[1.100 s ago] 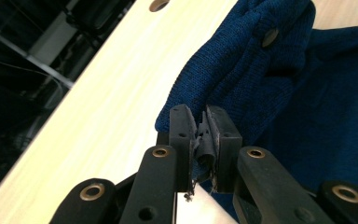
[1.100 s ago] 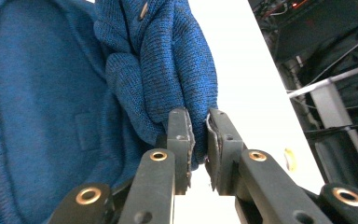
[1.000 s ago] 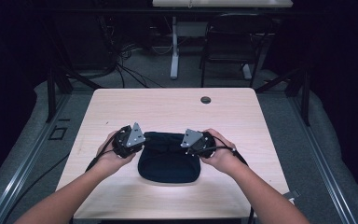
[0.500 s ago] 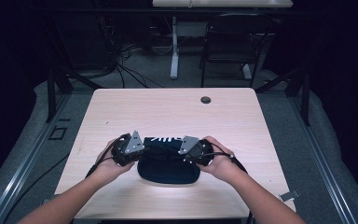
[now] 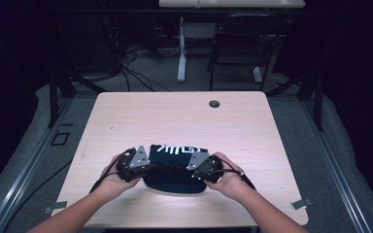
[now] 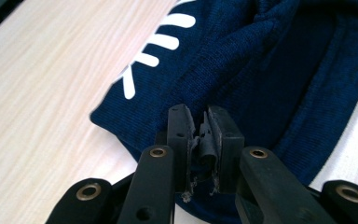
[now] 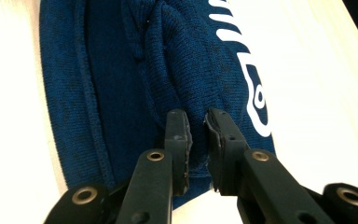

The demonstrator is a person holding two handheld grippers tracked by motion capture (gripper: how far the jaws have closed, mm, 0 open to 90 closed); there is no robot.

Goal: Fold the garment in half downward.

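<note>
Knitwear, soft and light: the hat [image 5: 175,167] lies at the desk's [image 5: 175,116] six o'clock edge. We pinch its folded cuff, left gripper [image 6: 199,135] at nine o'clock, right gripper [image 7: 196,140] at three; both jaws nearly closed on fabric, lately easing.

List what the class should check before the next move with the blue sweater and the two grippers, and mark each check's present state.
1. Sweater lies wholly on the table: ok.
2. A gripper at each end of the sweater: ok.
3. Left gripper holds cloth: cannot tell; jaws almost closed, just been opening, and no blue cloth shows between them.
4. Right gripper holds cloth: cannot tell; a narrow gap sits over a fold.
5. White print faces up at the far edge: ok.
6. Free table beyond the sweater: ok, apart from a small black cap.
</note>
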